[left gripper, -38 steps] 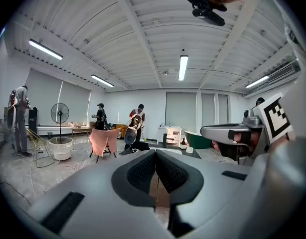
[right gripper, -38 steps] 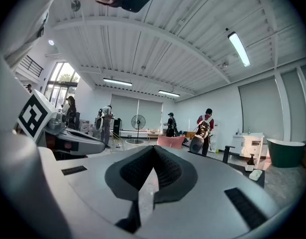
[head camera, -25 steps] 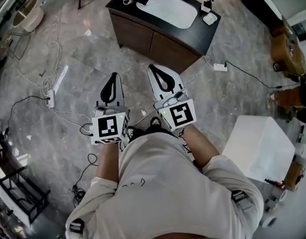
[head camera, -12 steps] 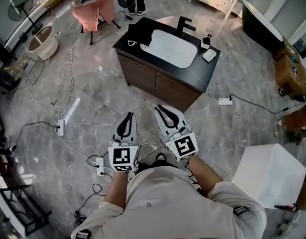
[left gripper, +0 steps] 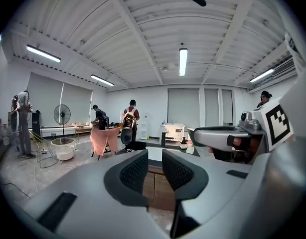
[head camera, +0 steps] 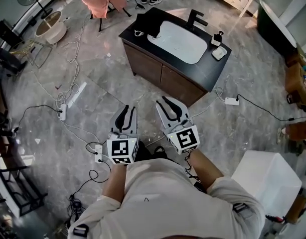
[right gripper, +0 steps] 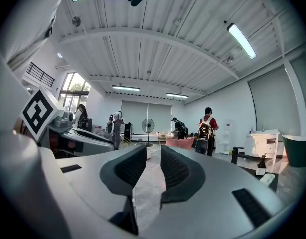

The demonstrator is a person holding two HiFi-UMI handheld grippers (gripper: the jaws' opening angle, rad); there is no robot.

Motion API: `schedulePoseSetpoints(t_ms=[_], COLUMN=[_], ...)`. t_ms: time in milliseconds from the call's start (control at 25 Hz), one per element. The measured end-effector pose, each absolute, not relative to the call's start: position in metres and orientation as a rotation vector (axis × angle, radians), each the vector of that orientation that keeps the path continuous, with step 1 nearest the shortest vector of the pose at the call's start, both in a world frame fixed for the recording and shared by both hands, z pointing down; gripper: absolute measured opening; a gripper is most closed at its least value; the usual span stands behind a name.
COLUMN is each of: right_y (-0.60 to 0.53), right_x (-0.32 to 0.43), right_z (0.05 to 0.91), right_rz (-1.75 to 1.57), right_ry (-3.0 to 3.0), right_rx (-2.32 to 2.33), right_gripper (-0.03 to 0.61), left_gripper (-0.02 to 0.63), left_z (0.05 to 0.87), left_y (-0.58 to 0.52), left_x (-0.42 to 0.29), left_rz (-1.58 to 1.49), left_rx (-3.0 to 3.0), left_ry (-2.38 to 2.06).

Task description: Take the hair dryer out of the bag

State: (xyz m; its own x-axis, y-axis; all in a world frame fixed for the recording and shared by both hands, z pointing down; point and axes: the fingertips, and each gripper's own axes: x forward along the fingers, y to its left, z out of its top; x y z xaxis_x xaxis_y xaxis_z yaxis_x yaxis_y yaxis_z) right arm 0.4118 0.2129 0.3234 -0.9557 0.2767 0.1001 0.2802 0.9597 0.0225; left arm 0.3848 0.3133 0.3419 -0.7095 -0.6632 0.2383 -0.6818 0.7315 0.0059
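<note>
No bag or hair dryer can be made out for certain. A dark lump (head camera: 152, 28) lies on the left end of the vanity counter (head camera: 213, 73), and I cannot tell what it is. My left gripper (head camera: 125, 114) and right gripper (head camera: 171, 106) are held side by side at waist height, pointing at the vanity across a stretch of bare floor. In the left gripper view (left gripper: 154, 159) and the right gripper view (right gripper: 153, 157) the jaws are opening, a narrow gap stands between the pads and nothing is between them.
The dark vanity carries a white basin (head camera: 178, 41), a black tap (head camera: 195, 18), a soap bottle (head camera: 216, 38) and a dish (head camera: 220, 53). Cables and power strips (head camera: 62, 112) trail over the grey floor. A white box (head camera: 265, 176) stands at my right. People and a fan (left gripper: 62, 114) are at the back.
Both grippers' jaws have parted from shut to a narrow gap. The head view has tilted up, so more of the room and the whole vanity show, with the grippers lower in the frame.
</note>
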Motion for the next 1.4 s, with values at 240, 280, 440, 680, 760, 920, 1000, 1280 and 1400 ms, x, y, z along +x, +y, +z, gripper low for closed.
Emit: schedulePoseSetpoints(t_ms=[240,280,440,680,760,920,1000,1280,1400], right_y=[0.223,0.223,0.221,0.234,0.237,0.244,0.242,0.208,0.190], right_x=[0.362,0.351,0.294,0.190,0.155,0.103,0.087,0.023,-0.015], right_z=[0.343,0.347,0.349,0.351,0.348,0.350,0.350,0.366,0.374], right_rz=[-0.036,-0.053,-0.054,-0.041,-0.036,-0.019,-0.009,-0.006,0.004], right_ry=[-2.982,-2.979,-2.962,-2.952,-2.960,-2.966,-2.957,-2.935,-2.944], right_rx=[-0.449,-0.453,-0.394,-0.285,-0.241,-0.180,-0.145,-0.069,-0.073], right_gripper=[0.091,0.090,0.091,0.089,0.091,0.091,0.090,0.089,0.089], left_gripper=[0.098,0.098,0.098,0.095,0.095,0.094,0.094,0.091,0.091], left_z=[0.362,0.366,0.377,0.364,0.362,0.364,0.365,0.387,0.398], left_y=[0.322,0.321,0.313,0.328,0.331,0.339,0.339,0.316,0.296], left_x=[0.338,0.326,0.265,0.150,0.114,0.053,0.030,-0.026,-0.061], left_rz=[0.109,0.098,0.068,0.068,0.076,0.089,0.079,0.041,0.032], left_rx=[1.032,1.036,1.102,1.224,1.272,1.325,1.328,1.368,1.388], left_ry=[-2.686,-2.681,-2.659,-2.610,-2.595,-2.574,-2.556,-2.484,-2.450])
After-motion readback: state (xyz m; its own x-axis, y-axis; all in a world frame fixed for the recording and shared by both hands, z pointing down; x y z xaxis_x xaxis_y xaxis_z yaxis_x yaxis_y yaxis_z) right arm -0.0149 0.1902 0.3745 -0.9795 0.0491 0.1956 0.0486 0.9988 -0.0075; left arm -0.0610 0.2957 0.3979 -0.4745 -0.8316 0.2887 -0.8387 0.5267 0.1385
